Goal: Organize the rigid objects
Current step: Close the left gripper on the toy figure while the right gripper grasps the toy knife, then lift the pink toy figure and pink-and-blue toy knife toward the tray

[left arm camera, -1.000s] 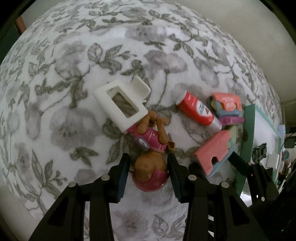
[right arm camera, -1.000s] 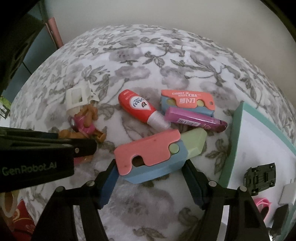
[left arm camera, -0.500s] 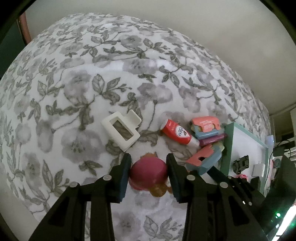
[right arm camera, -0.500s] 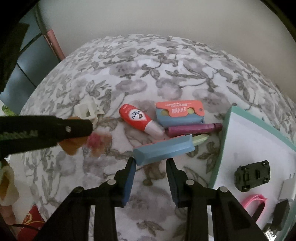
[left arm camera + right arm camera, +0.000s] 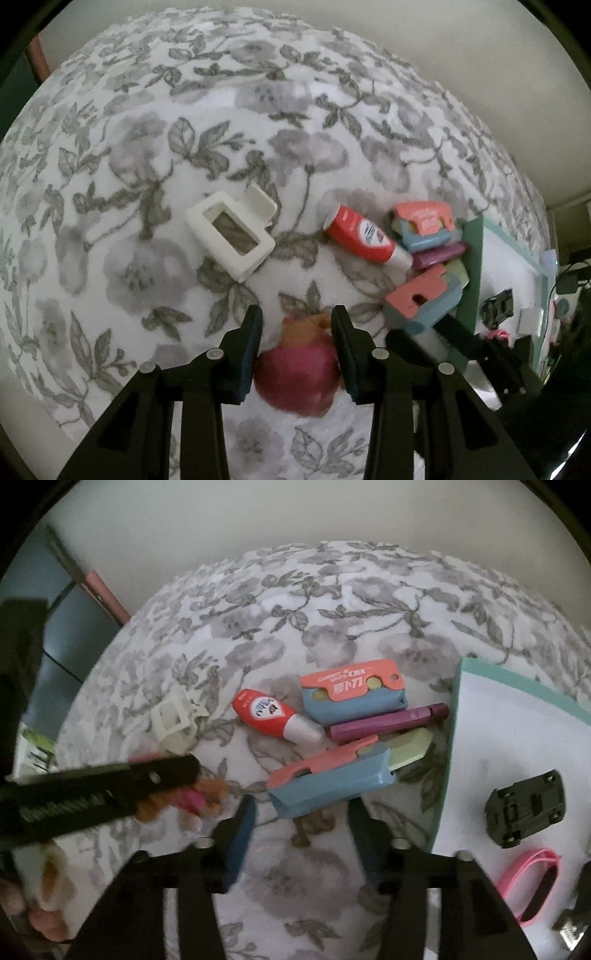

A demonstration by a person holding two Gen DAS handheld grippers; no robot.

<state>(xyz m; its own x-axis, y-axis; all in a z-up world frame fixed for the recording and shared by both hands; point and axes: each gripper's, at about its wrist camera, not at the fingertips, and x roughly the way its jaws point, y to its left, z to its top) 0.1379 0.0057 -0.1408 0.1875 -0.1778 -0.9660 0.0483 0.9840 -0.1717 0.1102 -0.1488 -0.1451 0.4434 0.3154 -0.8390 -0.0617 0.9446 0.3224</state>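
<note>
My left gripper (image 5: 296, 325) is shut on a brown toy figure with a pink helmet (image 5: 297, 373), held above the floral cloth; the figure also shows in the right wrist view (image 5: 184, 799), under the left gripper's arm. My right gripper (image 5: 301, 823) is open, with a pink-and-blue block (image 5: 328, 779) lying just ahead of its fingertips, not gripped. The same block shows in the left wrist view (image 5: 424, 299). A red bottle (image 5: 273, 718), a second pink-and-blue block (image 5: 352, 690), a purple stick (image 5: 388, 722) and a white frame (image 5: 232, 236) lie on the cloth.
A teal-rimmed white tray (image 5: 448, 760) lies at the right, holding a black clip (image 5: 524, 806) and a pink band (image 5: 532, 878). A pale green piece (image 5: 410, 747) sticks out of the near block. The wall runs behind the table.
My left gripper holds the toy figure and has drawn back. My right gripper has opened and let the pink-and-blue block down onto the cloth.
</note>
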